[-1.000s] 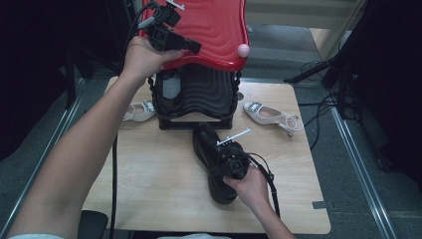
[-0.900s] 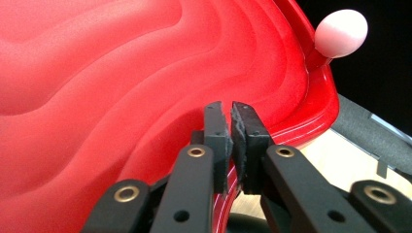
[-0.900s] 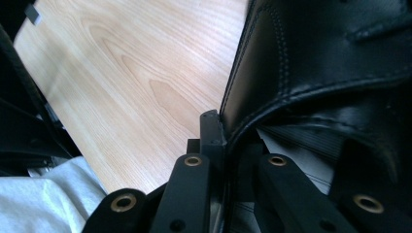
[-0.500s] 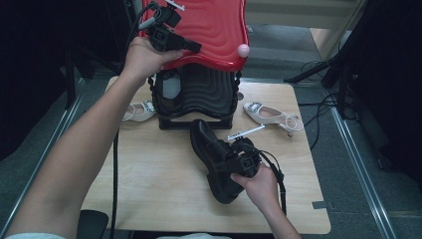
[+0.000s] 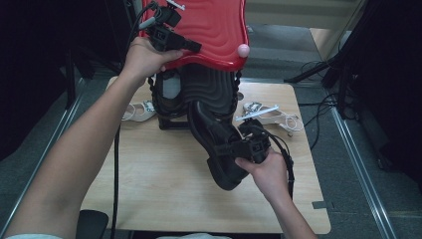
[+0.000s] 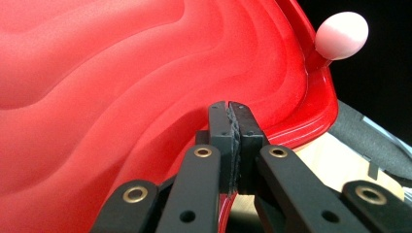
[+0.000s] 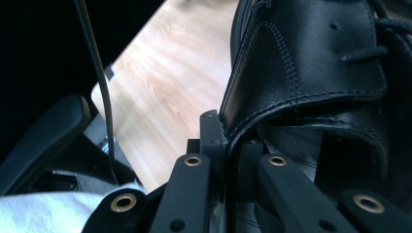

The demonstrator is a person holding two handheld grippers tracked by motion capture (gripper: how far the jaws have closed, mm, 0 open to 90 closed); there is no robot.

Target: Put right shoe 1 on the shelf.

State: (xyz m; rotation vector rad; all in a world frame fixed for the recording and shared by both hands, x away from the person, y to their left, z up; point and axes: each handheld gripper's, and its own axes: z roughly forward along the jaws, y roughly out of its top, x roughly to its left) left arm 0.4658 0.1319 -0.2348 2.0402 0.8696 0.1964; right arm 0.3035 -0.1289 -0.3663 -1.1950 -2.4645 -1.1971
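Observation:
A red ribbed lid [image 5: 211, 27] stands raised over a black ribbed case [image 5: 199, 92] at the back of the table. My left gripper [image 5: 191, 46] is shut on the lid's [image 6: 121, 97] rim, and its jaws [image 6: 233, 126] pinch the red edge not far from a pink knob [image 6: 340, 35]. A black leather lace-up shoe [image 5: 216, 142] hangs tilted above the table, toe toward the case. My right gripper [image 5: 249, 144] is shut on the shoe's [image 7: 311, 63] collar edge, one pad [image 7: 211, 133] outside and the other inside.
Two pale sandals lie on the wooden table [image 5: 149, 169], one left of the case [image 5: 137, 110] and one to its right [image 5: 271, 117]. A black cable [image 5: 117, 164] trails down the left side. Dark equipment and metal rails flank the table.
The right hand has lifted the black shoe off the table and carried it up toward the open case. The left hand and the red lid have stayed put.

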